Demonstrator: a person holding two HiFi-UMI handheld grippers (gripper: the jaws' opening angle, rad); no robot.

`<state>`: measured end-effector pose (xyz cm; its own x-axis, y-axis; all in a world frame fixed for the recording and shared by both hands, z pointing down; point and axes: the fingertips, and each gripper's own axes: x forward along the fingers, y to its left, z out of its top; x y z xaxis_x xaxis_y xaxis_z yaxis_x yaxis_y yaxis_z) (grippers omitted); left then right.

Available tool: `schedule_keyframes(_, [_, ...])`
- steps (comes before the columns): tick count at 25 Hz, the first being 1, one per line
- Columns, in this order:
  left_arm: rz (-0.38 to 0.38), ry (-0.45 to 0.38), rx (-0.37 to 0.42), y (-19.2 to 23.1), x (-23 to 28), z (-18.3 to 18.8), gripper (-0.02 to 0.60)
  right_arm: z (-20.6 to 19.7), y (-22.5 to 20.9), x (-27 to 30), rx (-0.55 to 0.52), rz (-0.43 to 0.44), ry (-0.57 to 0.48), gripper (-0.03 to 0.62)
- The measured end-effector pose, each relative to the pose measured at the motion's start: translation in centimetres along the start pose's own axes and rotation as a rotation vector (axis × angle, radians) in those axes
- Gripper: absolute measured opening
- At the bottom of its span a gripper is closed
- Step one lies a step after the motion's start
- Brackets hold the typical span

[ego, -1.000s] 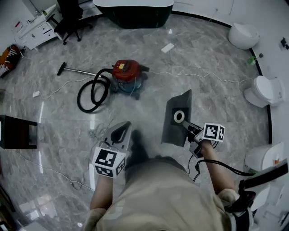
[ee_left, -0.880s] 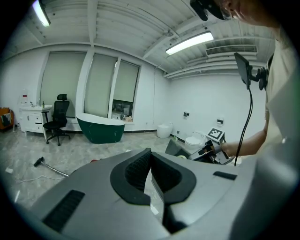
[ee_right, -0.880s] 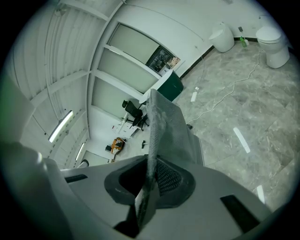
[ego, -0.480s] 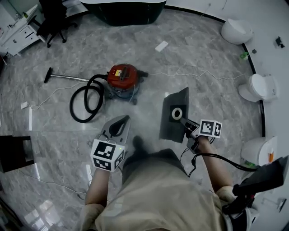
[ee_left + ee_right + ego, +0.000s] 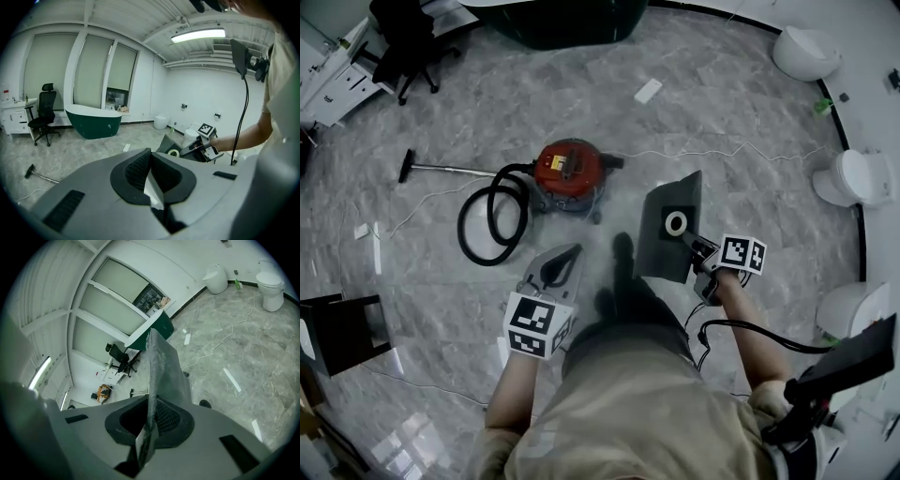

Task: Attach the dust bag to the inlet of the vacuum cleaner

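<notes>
The red vacuum cleaner (image 5: 572, 172) stands on the floor ahead, with its black hose (image 5: 490, 221) coiled to its left and the wand (image 5: 441, 170) lying beyond. My right gripper (image 5: 687, 240) is shut on the edge of the dark grey dust bag (image 5: 671, 251), which hangs upright with its white ring (image 5: 676, 223) facing me. In the right gripper view the bag (image 5: 162, 365) rises from between the jaws of the right gripper (image 5: 151, 405). My left gripper (image 5: 572, 251) is at the lower left of the vacuum, its jaws together and holding nothing (image 5: 150, 153). The bag (image 5: 168, 143) also shows in the left gripper view.
A dark green bathtub (image 5: 551, 17) stands at the far side, an office chair (image 5: 401, 45) at the far left. Toilets (image 5: 853, 178) line the right wall. A dark stool (image 5: 339, 328) sits at the left. A white cable (image 5: 722, 153) and a white scrap (image 5: 648, 90) lie on the floor.
Both grippers have moved forward towards the vacuum cleaner, which now lies nearer. The dust bag has stayed in the right gripper's jaws.
</notes>
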<state>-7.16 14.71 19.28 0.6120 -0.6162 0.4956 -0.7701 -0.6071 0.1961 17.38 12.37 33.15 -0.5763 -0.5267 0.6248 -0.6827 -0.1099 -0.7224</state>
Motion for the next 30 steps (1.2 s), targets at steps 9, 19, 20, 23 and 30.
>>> schedule_keyframes(9, [0.032,0.11,-0.002,6.2,11.2,2.3,-0.005,7.5,-4.9,8.9,0.005,-0.053,0.084,0.037])
schedule_keyframes(19, [0.149,0.203,-0.016,14.5,21.4,-0.6,-0.005,13.2,-12.1,18.6,-0.004,-0.15,0.159,0.037])
schedule_keyframes(20, [0.151,0.213,-0.016,15.1,22.3,-1.3,-0.005,13.4,-12.9,19.4,-0.01,-0.164,0.161,0.037])
schedule_keyframes(23, [0.159,0.242,-0.003,17.2,24.9,-3.7,-0.005,13.7,-14.9,22.2,-0.048,-0.198,0.169,0.037])
schedule_keyframes(30, [0.21,0.292,0.01,24.1,30.8,-11.0,-0.005,13.3,-19.1,29.4,-0.106,-0.265,0.157,0.037])
